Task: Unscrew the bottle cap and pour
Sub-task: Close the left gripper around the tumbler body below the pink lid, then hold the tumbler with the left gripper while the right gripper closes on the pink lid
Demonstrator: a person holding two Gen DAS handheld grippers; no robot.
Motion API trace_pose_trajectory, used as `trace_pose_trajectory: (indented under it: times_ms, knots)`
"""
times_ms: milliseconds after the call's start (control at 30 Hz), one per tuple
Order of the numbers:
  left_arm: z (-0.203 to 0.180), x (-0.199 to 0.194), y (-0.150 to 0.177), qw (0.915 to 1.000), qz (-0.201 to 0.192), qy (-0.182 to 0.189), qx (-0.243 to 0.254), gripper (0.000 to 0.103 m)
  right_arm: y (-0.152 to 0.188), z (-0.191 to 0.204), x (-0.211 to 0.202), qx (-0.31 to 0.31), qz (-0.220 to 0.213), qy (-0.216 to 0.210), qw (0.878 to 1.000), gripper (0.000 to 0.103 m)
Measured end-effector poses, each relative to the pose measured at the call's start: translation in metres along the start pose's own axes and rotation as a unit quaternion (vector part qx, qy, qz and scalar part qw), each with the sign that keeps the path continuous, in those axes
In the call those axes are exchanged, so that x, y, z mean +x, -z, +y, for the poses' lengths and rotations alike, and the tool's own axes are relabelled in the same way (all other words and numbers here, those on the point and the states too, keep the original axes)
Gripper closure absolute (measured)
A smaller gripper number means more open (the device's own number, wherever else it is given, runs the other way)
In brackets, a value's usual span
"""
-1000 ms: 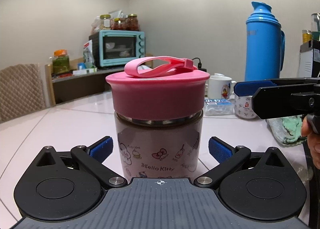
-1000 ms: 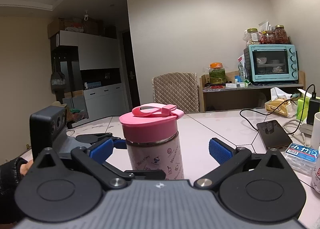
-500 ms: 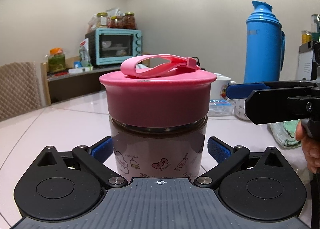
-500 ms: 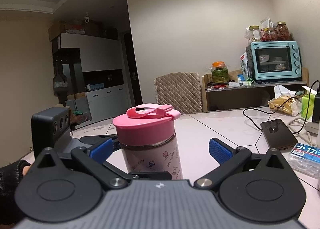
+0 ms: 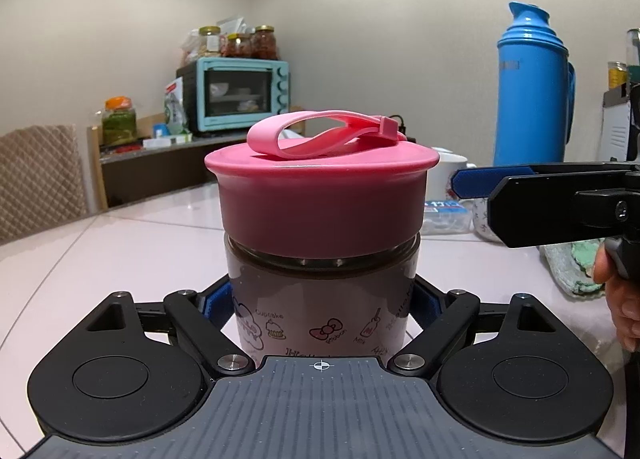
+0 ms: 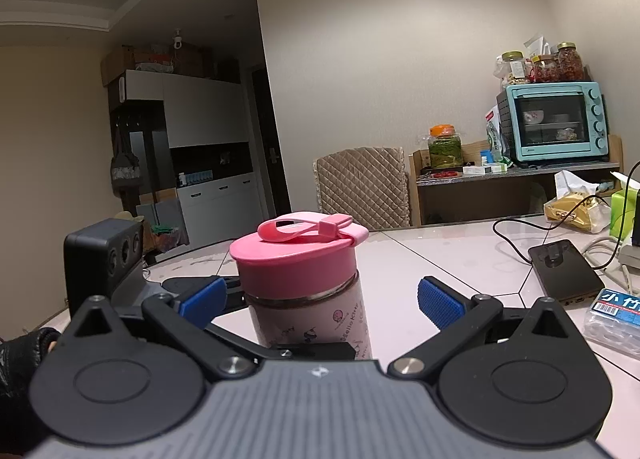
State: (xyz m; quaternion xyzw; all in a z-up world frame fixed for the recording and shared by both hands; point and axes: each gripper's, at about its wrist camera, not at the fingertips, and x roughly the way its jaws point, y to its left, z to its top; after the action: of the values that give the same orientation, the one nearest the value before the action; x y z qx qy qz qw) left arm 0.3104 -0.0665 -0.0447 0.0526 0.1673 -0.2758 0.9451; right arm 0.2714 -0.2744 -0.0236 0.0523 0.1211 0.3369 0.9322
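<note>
Bottle [image 5: 320, 299]: stood upright on the table [image 5: 120, 251], centre of the left wrist view.
Left gripper [image 5: 320, 303]: jaws just closed, clamped on the bottle body, judged to brace it against twisting.
Cap [image 5: 320, 195]: still screwed on.
Right gripper [image 6: 320, 299]: spread wide, touching nothing, level with the cap, judged ready to grasp it.

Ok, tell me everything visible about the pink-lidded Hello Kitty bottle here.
The pink-lidded Hello Kitty bottle stands upright on the pale glossy table. Its wide pink screw cap, still on, carries a looped pink strap; a metal ring shows beneath it. The pale body bears cartoon prints. The left gripper has just closed on the body, blue pads pressing both sides. The right gripper is open, its pads clear of the cap.
</note>
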Motion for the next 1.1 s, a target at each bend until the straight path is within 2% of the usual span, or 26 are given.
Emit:
trace_pose_trajectory:
  times_ms: [233,400,633,800,1100]
  knots:
    - [0.002,-0.011,-0.002,0.9999,-0.005,-0.014,0.002,0.013,-0.004,0.007,-0.005,-0.008,-0.005,-0.001,1.0,0.0]
    - [0.01,-0.033,-0.004,0.9993,-0.012,-0.035,0.003,0.013,-0.008,0.017,-0.006,-0.015,-0.009,-0.008,1.0,0.0]
    - [0.028,-0.073,0.011,0.9971,-0.001,-0.076,0.002,0.013,-0.008,0.042,0.001,-0.022,-0.013,-0.034,0.999,0.0]
    - [0.038,-0.088,0.018,0.9957,0.001,-0.093,-0.006,0.013,-0.007,0.059,0.008,-0.025,-0.012,-0.047,0.999,0.0]
    - [0.046,-0.092,0.022,0.9957,-0.005,-0.091,-0.01,0.013,-0.007,0.076,0.02,-0.034,-0.001,-0.047,0.998,0.0]
